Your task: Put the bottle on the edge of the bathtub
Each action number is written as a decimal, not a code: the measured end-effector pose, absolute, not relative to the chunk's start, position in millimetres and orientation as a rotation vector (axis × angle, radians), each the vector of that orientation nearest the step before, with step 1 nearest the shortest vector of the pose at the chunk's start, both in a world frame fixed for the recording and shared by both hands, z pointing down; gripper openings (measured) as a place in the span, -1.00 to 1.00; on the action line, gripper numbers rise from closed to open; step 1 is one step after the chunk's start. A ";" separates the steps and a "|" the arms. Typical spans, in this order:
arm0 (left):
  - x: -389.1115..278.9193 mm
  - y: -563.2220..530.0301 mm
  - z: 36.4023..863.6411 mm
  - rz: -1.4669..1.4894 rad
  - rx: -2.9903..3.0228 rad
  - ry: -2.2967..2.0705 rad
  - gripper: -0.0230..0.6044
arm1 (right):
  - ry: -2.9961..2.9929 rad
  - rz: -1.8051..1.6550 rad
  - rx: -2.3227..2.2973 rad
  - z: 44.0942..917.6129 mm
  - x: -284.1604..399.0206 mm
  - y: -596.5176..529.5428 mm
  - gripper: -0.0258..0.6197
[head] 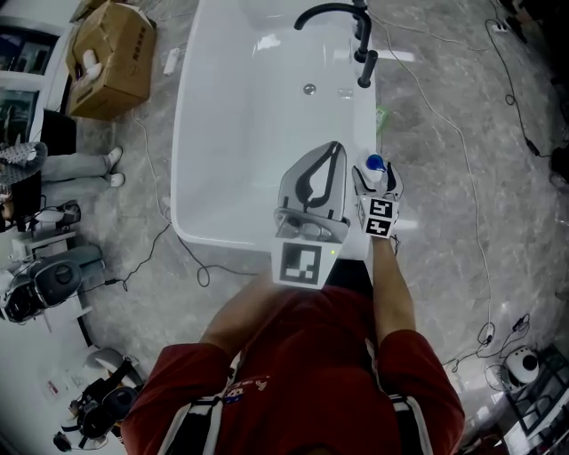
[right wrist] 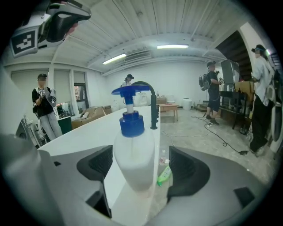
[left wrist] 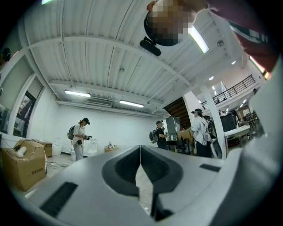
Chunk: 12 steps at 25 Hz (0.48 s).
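A white pump bottle (right wrist: 132,163) with a blue pump head (head: 374,163) stands upright on the right rim of the white bathtub (head: 366,107). My right gripper (head: 377,179) straddles it, open, with a gap between each pad and the bottle's sides. The left gripper (head: 335,147) hangs over the tub basin just left of the bottle, pointing level, its jaws shut on nothing (left wrist: 140,152). In the right gripper view the tub rim (right wrist: 88,137) runs away towards the black faucet (right wrist: 153,108).
The black faucet (head: 342,13) stands at the tub's far end. A green bottle (right wrist: 164,174) lies on the marble floor right of the rim. A cardboard box (head: 111,58) and cables (head: 178,240) are to the left; several people stand around the room.
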<state>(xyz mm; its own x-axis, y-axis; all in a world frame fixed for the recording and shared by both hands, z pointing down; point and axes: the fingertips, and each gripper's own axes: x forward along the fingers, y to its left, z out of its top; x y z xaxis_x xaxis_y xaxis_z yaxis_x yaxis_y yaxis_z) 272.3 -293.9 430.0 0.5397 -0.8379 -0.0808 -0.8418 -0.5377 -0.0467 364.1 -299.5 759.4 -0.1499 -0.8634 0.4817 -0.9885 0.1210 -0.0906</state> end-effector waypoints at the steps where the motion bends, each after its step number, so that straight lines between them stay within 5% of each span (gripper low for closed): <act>1: 273.2 -293.5 428.6 0.080 -2.688 1.463 -0.88 | -2.098 0.565 1.814 755.9 364.1 -299.1 0.28; 12: 281.3 -293.1 412.7 0.145 -2.699 1.458 -0.88 | -2.207 0.428 1.923 674.3 375.3 -291.0 0.30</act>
<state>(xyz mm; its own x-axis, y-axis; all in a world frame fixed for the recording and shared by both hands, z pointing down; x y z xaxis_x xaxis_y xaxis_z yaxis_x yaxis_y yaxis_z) 281.3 -293.1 412.7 0.5453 -0.8301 -0.1167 -0.8368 -0.5473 -0.0173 375.3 -291.0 674.3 -0.1449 -0.9355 0.3223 -0.9882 0.1202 -0.0954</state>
